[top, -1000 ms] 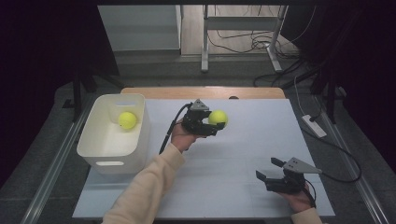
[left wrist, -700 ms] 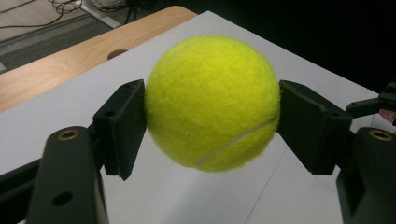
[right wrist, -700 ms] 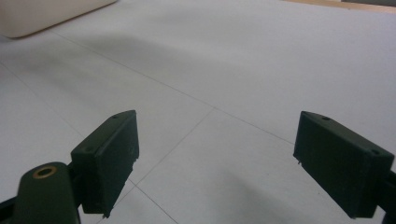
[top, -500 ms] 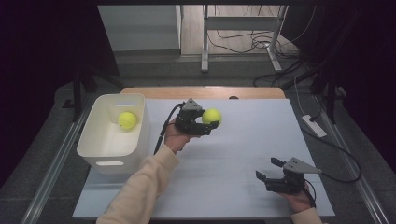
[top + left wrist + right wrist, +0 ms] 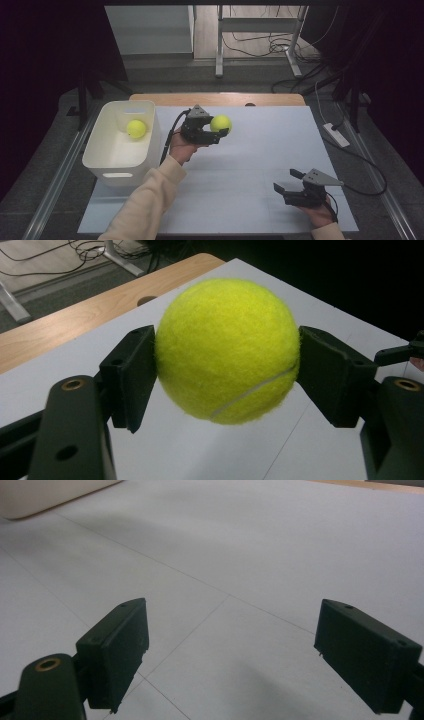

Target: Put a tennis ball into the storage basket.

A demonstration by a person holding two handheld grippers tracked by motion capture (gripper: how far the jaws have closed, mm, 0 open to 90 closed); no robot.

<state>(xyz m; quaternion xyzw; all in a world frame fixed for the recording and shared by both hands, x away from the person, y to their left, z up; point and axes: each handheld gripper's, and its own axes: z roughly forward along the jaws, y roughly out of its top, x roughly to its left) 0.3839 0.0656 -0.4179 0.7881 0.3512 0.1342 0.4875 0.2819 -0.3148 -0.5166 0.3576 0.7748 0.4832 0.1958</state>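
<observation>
My left gripper [image 5: 219, 131] is shut on a yellow tennis ball [image 5: 220, 123] and holds it above the white table [image 5: 250, 165], right of the bin. In the left gripper view both black pads press the sides of the tennis ball [image 5: 227, 350]. A second yellow ball [image 5: 136, 128] lies inside the white bin [image 5: 114, 167] at the left. Near the table's front right my right gripper [image 5: 287, 181] rests low and open. Its pads [image 5: 117, 647] stand wide apart with nothing between them, over the bare table [image 5: 250, 545].
A wooden strip [image 5: 220, 99] runs along the table's far edge. Beyond it stand metal legs [image 5: 219, 45] and loose cables on the floor. A power strip [image 5: 335, 134] lies off the right edge. A corner of the bin [image 5: 45, 495] is at the upper left of the right gripper view.
My left gripper has carried the tennis ball a little to the left, toward the bin. The right gripper has stayed where it was.
</observation>
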